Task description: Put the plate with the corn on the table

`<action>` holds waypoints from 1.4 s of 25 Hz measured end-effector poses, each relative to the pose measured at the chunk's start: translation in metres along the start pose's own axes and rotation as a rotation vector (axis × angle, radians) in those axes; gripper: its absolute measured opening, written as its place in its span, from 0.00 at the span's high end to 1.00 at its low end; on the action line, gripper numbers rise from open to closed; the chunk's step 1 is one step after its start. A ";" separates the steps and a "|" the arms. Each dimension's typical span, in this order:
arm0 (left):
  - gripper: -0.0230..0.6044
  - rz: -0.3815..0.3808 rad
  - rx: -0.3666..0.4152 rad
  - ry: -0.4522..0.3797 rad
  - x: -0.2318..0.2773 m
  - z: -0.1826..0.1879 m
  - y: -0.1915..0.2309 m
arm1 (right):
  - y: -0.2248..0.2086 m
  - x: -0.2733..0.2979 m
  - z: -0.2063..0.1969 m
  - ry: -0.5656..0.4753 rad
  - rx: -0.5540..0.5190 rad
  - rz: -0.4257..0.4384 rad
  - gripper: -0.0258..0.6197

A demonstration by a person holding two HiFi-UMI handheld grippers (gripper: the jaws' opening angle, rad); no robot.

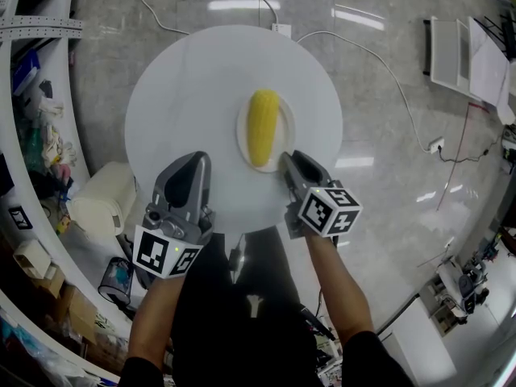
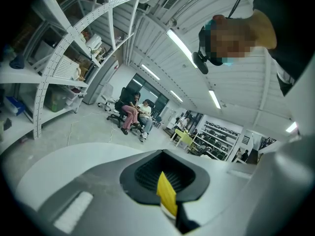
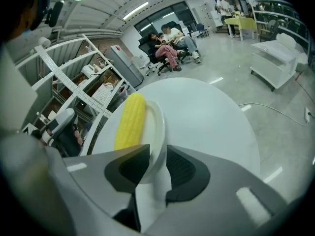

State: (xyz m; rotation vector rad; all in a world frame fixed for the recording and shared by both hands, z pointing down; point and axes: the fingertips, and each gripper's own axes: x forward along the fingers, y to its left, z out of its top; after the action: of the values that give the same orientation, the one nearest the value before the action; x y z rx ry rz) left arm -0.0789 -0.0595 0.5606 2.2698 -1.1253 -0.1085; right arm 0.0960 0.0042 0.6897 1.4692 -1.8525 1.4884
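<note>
Round white plate (image 1: pixel 289 131) carrying a yellow cob of corn (image 1: pixel 263 127) is sitting near the middle of the round white table (image 1: pixel 177 95), and we cannot tell from above whether it is resting on the tabletop or hanging just over it. The cob is lying lengthwise along the plate, pointing away from the person. The grey right gripper (image 1: pixel 284 161) with dark pads is pinching the plate's near rim. Looking along its jaws, we are seeing the thin white edge running between the two pads, with the corn just beyond the left pad. The matching left gripper (image 1: pixel 199 161) is hovering over the table's near left part, beside the plate and apart from it. Its jaws are pressing together, the dark pads meeting as one shape, with a thin yellow strip (image 2: pixel 166 193) showing at their seam. That gripper's camera is tilting upward, taking in long ceiling strip lights (image 2: pixel 179 43) and white perforated metal shelving (image 2: pixel 64 58). Two seated people on black office chairs (image 2: pixel 135 112) are showing well beyond the table in both gripper views. From the head camera we are also seeing the person's bare forearms (image 1: pixel 339 289) reaching forward. A thin white cable (image 1: pixel 387 79) is trailing across the glossy grey stone floor (image 1: pixel 387 184) past the table's far side.
</note>
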 end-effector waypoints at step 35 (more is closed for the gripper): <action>0.96 -0.011 0.100 -0.107 -0.047 0.079 -0.091 | 0.086 -0.114 0.062 -0.225 -0.161 0.051 0.95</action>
State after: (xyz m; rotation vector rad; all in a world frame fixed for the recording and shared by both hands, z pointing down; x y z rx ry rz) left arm -0.0707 -0.0200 0.4380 2.3830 -1.1968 -0.1840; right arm 0.0875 -0.0002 0.5346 1.5756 -2.1000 1.2044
